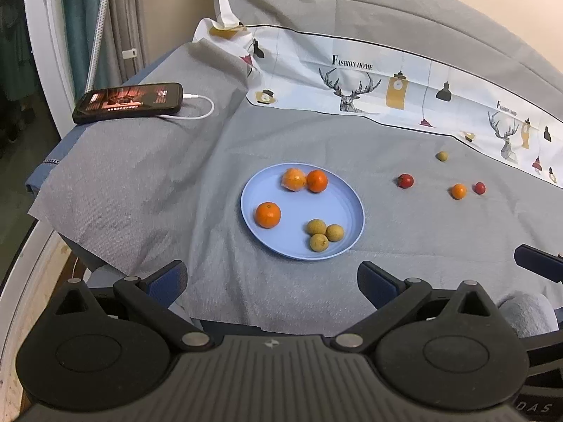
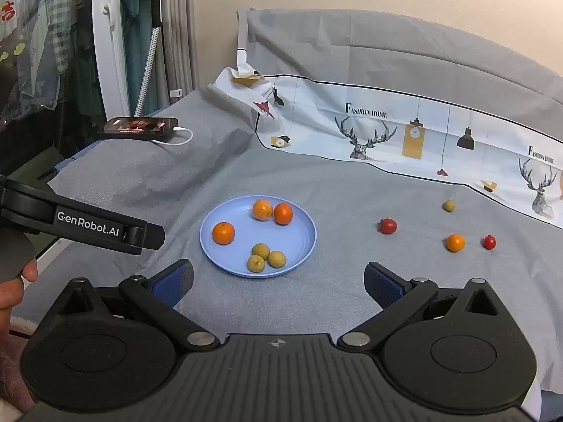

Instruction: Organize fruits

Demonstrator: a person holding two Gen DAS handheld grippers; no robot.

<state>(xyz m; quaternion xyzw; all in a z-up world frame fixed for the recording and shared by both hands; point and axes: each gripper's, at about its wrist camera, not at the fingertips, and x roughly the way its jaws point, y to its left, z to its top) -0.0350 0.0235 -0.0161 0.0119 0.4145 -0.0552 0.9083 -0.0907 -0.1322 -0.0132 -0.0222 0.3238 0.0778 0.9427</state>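
A grey cloth [image 2: 352,190] covers the bed-like surface, with a white printed sheet [image 2: 422,130] of deer and lamps along its far side. Near the middle sits a blue plate [image 2: 302,232] holding three oranges [image 2: 223,233] — one alone on the left, two touching at the far rim — and three longans [image 2: 261,250] bunched at the near edge. A phone [image 2: 139,127] with a white cable [image 2: 183,139] lies on the raised left corner. Right of the plate, on the cloth, lie a small orange [image 2: 455,242], two cherry tomatoes [image 2: 388,226] and one more longan [image 2: 449,206] — all well apart. The left claw [image 1: 272,279] and the right claw [image 2: 278,281] hover released, empty, near the plate's front.
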